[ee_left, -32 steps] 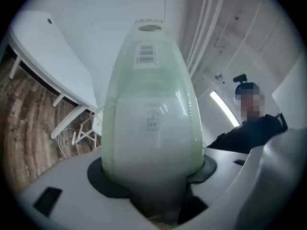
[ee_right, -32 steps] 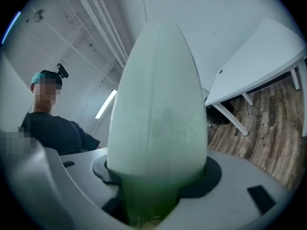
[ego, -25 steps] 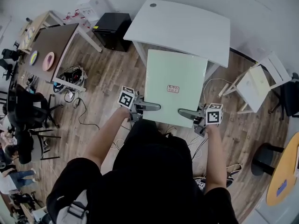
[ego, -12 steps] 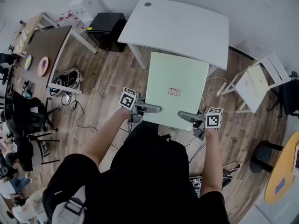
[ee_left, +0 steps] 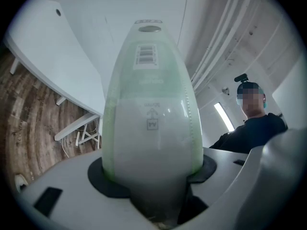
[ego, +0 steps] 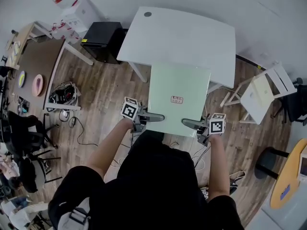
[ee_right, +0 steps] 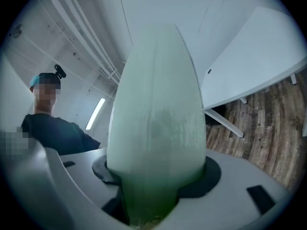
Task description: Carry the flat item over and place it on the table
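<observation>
Gripping the pack (ego: 178, 97) along its near edge, the left gripper (ego: 154, 117) and right gripper (ego: 190, 124) sit at the two near corners. In each gripper view the pale green slab fills the gap, and both sets of jaws stand wide and clamped across its thickness, black pads pressed to either face. The pack hangs roughly level in the air in front of the person. Most of it is over the wood floor (ego: 105, 87), and from above its far edge just overlaps the near rim of the table (ego: 192, 35).

The main risk is the hold itself. All the weight hangs forward of the pads, so the far edge could droop or the pack could pivot down between the jaws. Its wrapper looks smooth and glossy, which would make a slow slide likely if either clamp eases.

Uneven hands are the next worry, since one gripper leading the other would twist the slab and could pull a corner free.

At the table, lowering too early could knock the far edge against the rim. Letting go with too little of the pack on the top would tip it back onto the floor.
</observation>
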